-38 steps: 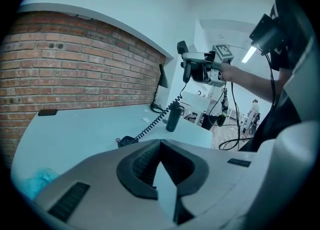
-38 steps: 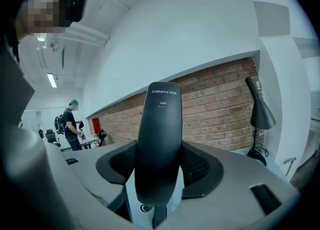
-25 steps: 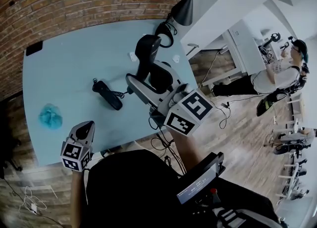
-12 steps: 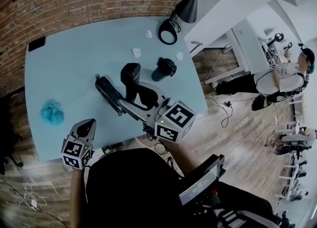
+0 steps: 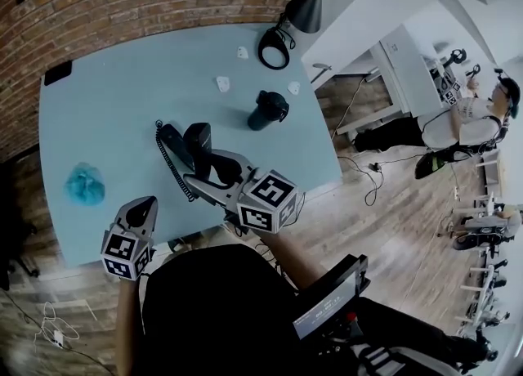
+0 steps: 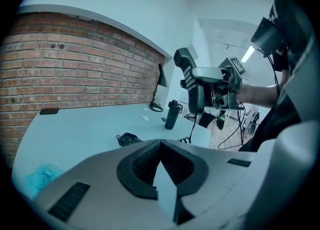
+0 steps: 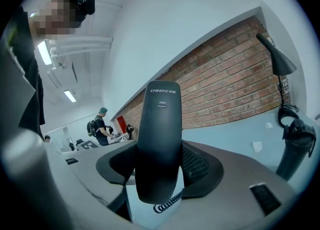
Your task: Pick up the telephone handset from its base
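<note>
Head view: right gripper [image 5: 204,158] is clamped on the telephone handset [image 5: 198,136], already off the base [image 5: 168,132] at its ten o'clock, close enough that the coiled cord [image 5: 173,172] has slack. Left gripper view: left gripper [image 6: 159,144] is pinched closed on nothing, parked clear. Right gripper view: handset upright, gripped mid-body, for balance I guess.

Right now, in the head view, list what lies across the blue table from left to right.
Blue crumpled cloth → telephone base → handset, held up off the base → dark tumbler.
</note>
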A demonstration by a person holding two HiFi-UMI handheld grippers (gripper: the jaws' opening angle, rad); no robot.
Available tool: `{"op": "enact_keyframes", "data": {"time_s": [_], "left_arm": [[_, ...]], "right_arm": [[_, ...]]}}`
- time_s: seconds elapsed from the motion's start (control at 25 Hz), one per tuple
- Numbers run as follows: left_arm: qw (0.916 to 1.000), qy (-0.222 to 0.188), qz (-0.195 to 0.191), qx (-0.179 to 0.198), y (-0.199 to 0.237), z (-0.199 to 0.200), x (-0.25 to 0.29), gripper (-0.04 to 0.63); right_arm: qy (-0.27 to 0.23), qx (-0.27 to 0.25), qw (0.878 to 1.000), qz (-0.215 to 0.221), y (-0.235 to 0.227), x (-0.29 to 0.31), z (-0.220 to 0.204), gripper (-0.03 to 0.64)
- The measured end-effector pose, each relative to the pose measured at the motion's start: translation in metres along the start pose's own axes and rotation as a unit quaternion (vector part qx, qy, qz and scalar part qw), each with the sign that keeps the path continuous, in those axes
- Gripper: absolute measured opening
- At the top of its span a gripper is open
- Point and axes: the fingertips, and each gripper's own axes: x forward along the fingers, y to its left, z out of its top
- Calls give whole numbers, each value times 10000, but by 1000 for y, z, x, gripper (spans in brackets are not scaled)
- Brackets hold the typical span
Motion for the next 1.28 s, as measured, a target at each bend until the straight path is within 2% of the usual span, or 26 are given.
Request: {"op": "enact_keyframes", "data": {"time_s": [0.28, 0.48, 0.76, 1.04, 1.28], "left_arm": [[9999, -130, 66, 6, 0, 3, -4, 17], [9998, -207, 73, 27, 2, 4, 0, 17], [9932, -968, 493, 428, 13, 21, -11, 17], [9861, -1393, 541, 729, 15, 46, -17, 17], [9760, -1861, 601, 960, 18, 75, -24, 17]], "right_arm": [[160, 150, 9998, -27, -9, 8, -29, 250], [232, 58, 9997, -92, -17, 14, -39, 250], [155, -45, 9997, -206, -25, 28, -49, 250], [-115, -347, 9991, -196, -23, 32, -32, 249], [-402, -578, 9974, -154, -23, 34, -11, 249]]}}
